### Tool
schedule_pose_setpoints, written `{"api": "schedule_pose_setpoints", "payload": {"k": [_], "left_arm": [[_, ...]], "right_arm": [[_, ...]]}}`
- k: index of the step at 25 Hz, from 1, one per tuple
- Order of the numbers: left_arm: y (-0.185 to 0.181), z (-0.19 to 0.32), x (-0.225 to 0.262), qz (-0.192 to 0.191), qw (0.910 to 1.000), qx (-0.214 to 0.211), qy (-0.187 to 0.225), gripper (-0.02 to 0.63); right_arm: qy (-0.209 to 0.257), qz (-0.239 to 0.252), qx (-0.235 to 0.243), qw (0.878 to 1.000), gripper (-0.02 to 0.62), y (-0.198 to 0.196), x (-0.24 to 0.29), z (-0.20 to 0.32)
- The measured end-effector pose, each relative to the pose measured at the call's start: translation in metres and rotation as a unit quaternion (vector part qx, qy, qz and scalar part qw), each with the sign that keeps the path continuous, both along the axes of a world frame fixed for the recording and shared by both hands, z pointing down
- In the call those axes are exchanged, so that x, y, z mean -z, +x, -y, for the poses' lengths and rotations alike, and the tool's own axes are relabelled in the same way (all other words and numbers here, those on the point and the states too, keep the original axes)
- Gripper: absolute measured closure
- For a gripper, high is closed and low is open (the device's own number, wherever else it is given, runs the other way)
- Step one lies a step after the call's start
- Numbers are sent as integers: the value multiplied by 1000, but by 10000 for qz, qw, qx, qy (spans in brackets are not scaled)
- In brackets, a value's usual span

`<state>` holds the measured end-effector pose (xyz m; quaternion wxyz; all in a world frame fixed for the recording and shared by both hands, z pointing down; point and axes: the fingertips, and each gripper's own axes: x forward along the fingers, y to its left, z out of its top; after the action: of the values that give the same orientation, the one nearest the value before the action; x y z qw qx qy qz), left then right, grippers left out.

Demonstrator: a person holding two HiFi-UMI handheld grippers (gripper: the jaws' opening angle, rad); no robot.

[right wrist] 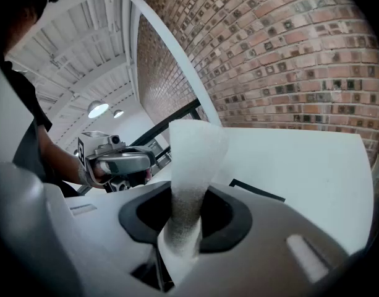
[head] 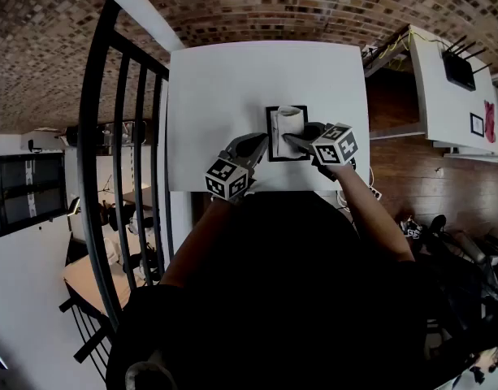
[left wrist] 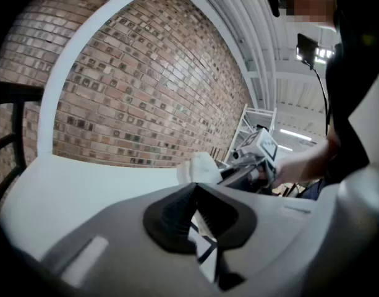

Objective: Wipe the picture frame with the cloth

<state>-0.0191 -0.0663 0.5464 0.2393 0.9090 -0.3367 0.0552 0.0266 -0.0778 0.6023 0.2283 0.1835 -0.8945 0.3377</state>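
Wiping in hand: cloth pinched over the frame, other tool steadying it.

Nearest the person, the left tool (head: 263,142) has its jaws drawn together, tips at the left edge of the picture frame (head: 286,159), seemingly steadying it; whether they actually pinch the edge I cannot tell. The right tool (head: 291,140) is clamped on the white cloth (head: 289,119), which stands up from between its jaws over the frame's middle. The frame lies flat near the front edge of the white table (head: 232,80), and a brick wall (left wrist: 146,73) rises beyond. I judge the wipe to be under way; the next move calls for dragging the cloth across the glass and along the black border with light downward pressure, while the left tool keeps the frame from sliding. No brand, label or writing can be read; the only print is the square markers on each tool's cube (head: 336,145).
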Motion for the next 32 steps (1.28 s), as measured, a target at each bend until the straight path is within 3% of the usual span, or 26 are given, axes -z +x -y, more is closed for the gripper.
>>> {"api": "schedule_pose_setpoints", "payload": {"k": [6,10,13,16,22,24,28,32], "left_arm": [[-3,1,-5,32,10000,33,-12,606],[-7,2,-8,66,9999,97,-53,606],[-9,2,-10,108,9998,131,-83,606],[-11,3,-13,153,9997,175,-113,606],[-21,7,-19,150,9993,274,-223,606],[-24,9,-21,191,9990,319,-258,606],[-28,16,-29,360,9974,482,-409,606],[-29,23,-33,488,9956,529,-592,606]], "right_arm": [[293,-844,421,9951,485,5,-34,24],[469,-1570,922,9822,485,6,-58,42],[768,-2237,1439,9609,485,5,-72,53],[1126,-2761,2056,9321,485,-4,-80,58],[1836,-3582,3245,8560,485,-24,-89,59],[1948,-3735,3489,8371,485,-27,-95,60],[2005,-3942,3775,8136,485,-30,-109,64],[1864,-4043,3802,8107,485,-34,-124,73]]}}
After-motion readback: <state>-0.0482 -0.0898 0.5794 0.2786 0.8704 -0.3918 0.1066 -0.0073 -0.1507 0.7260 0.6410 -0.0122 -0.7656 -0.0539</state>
